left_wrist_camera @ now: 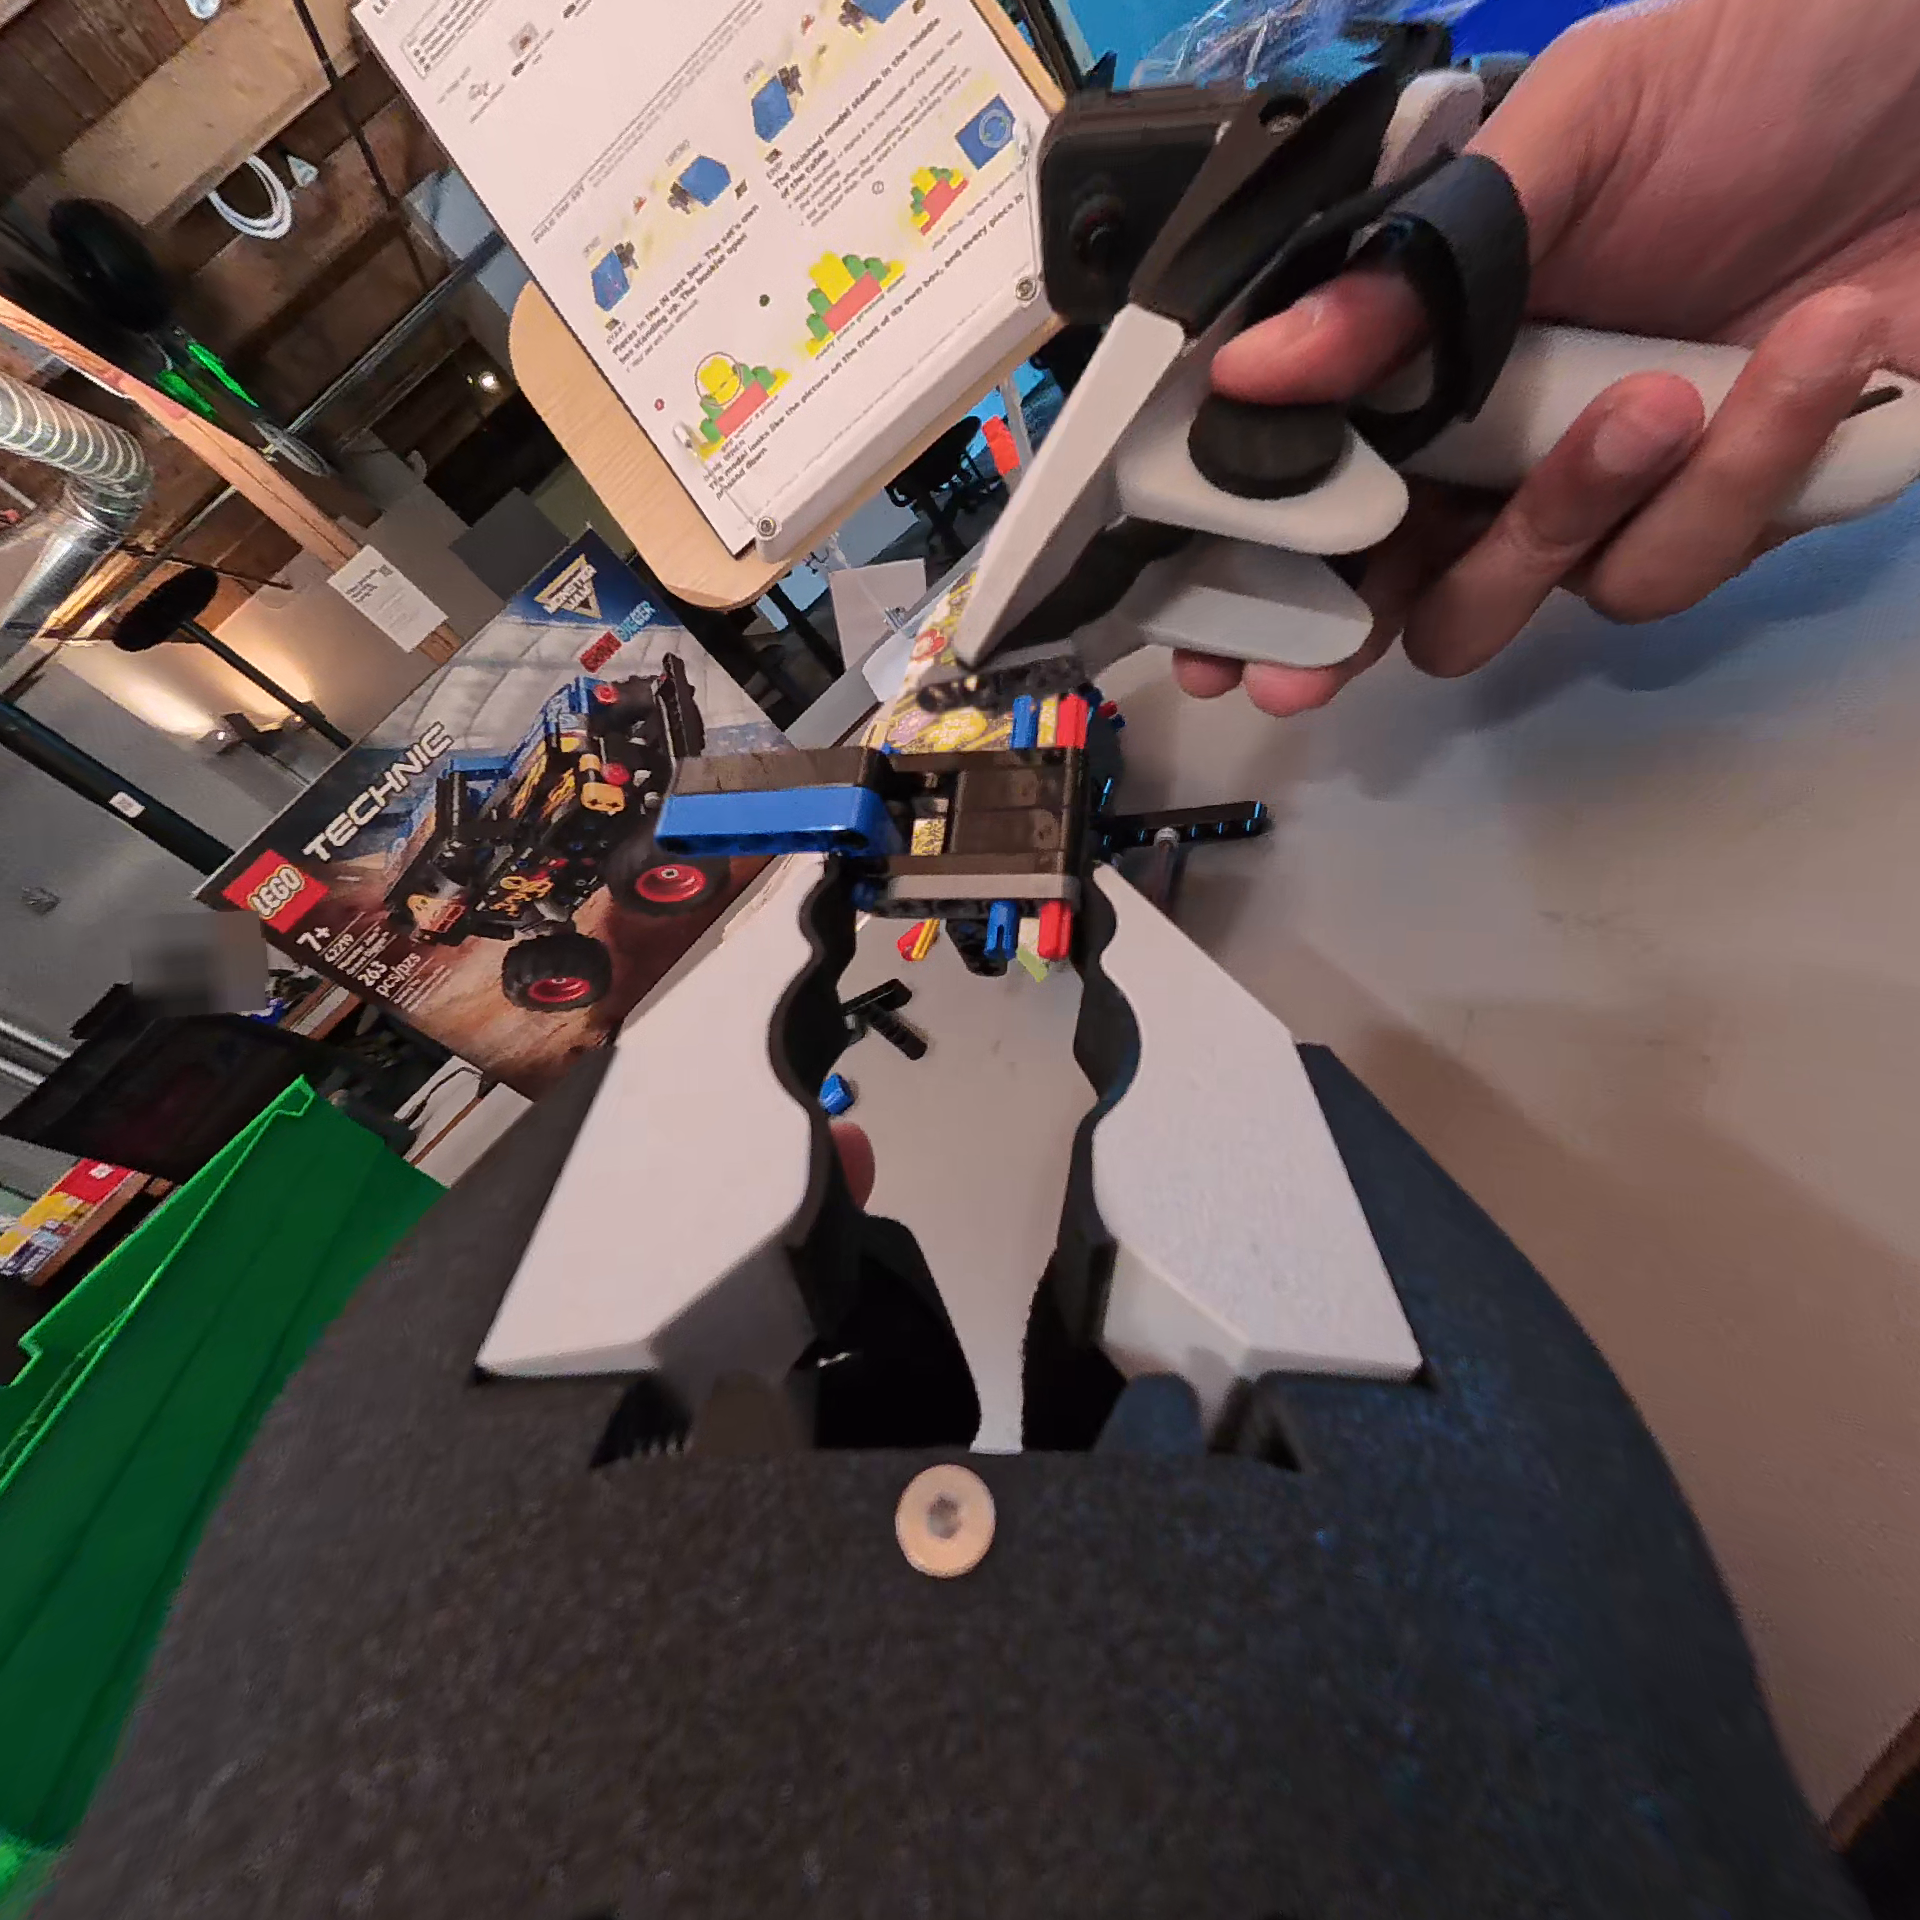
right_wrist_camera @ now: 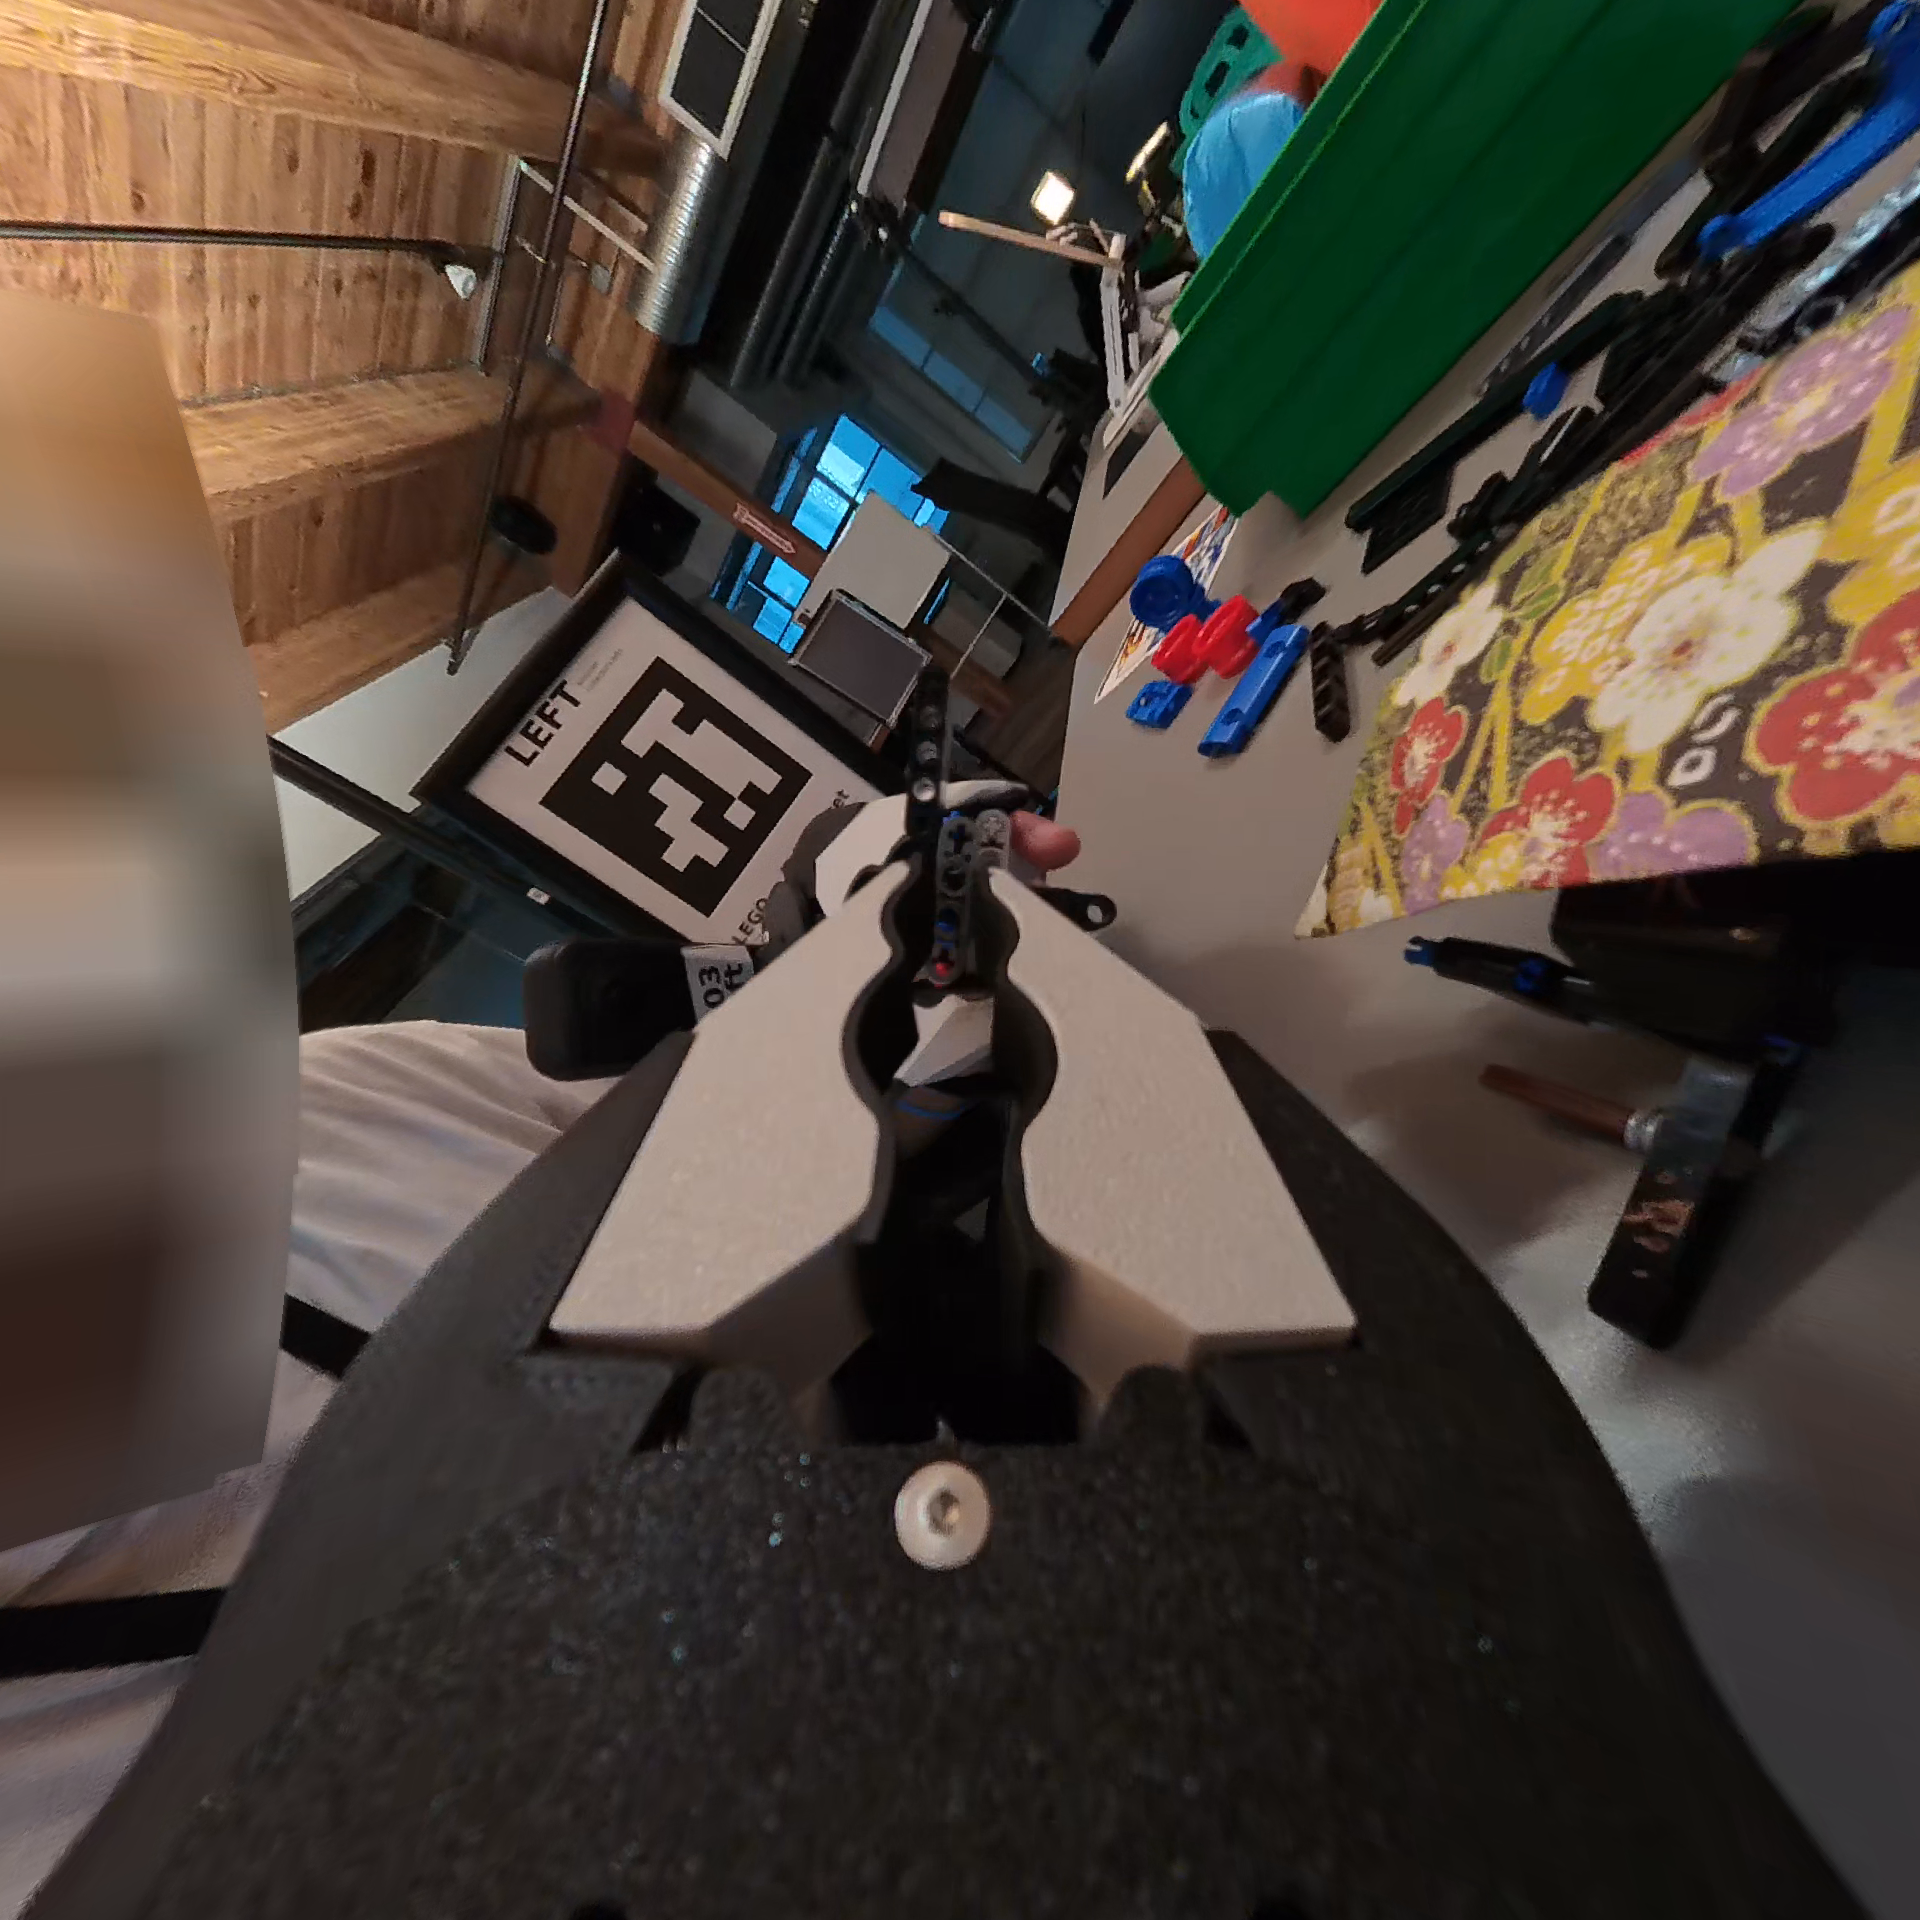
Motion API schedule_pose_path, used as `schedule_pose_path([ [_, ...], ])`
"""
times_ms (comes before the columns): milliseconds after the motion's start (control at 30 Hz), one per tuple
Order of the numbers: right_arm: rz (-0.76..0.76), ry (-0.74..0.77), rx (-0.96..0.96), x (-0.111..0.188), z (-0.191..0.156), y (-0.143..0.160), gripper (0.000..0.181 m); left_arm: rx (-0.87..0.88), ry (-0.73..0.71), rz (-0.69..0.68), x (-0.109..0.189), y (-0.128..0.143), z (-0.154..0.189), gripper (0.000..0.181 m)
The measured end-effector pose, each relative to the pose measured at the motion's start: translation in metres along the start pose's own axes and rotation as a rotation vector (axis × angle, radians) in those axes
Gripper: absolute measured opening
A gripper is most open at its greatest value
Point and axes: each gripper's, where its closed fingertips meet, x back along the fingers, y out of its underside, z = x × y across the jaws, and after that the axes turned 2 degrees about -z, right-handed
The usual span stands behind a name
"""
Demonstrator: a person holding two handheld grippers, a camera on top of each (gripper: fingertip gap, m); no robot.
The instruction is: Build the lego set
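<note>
Left gripper (left_wrist_camera: pixel 951 894) clamped on black-and-blue lego chassis (left_wrist_camera: pixel 935 821), held above white table (left_wrist_camera: pixel 1507 935). Right gripper (right_wrist_camera: pixel 951 883), jaws closed on thin black beam (right_wrist_camera: pixel 928 769), tip just above chassis in left view. Loose blue and red pieces (right_wrist_camera: pixel 1216 655) beside floral cloth (right_wrist_camera: pixel 1662 644); set box (left_wrist_camera: pixel 488 862) behind.
</note>
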Motion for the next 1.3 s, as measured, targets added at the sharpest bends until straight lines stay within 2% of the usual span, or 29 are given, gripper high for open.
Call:
schedule_pose_path([
  [467, 0.017, -0.022, -0.010, -0.009, 0.001, 0.004, 0.006, 0.023, 0.005, -0.064, -0.006, 0.008, -0.001, 0.039],
  [633, 0.022, 0.053, 0.109, -0.011, 0.004, 0.002, 0.006, 0.056, 0.002, -0.083, -0.007, 0.010, -0.003, 0.039],
  [733, -0.064, 0.096, 0.180, -0.015, 0.005, 0.015, 0.006, 0.093, -0.022, -0.086, -0.007, 0.011, -0.009, 0.039],
  [1033, -0.114, 0.091, 0.249, -0.013, -0.001, 0.018, 0.006, 0.059, -0.030, -0.042, -0.004, 0.005, -0.007, 0.039],
  [1300, -0.256, -0.028, 0.113, -0.007, -0.011, 0.033, 0.005, -0.037, -0.016, 0.083, 0.006, -0.011, 0.003, 0.039],
])
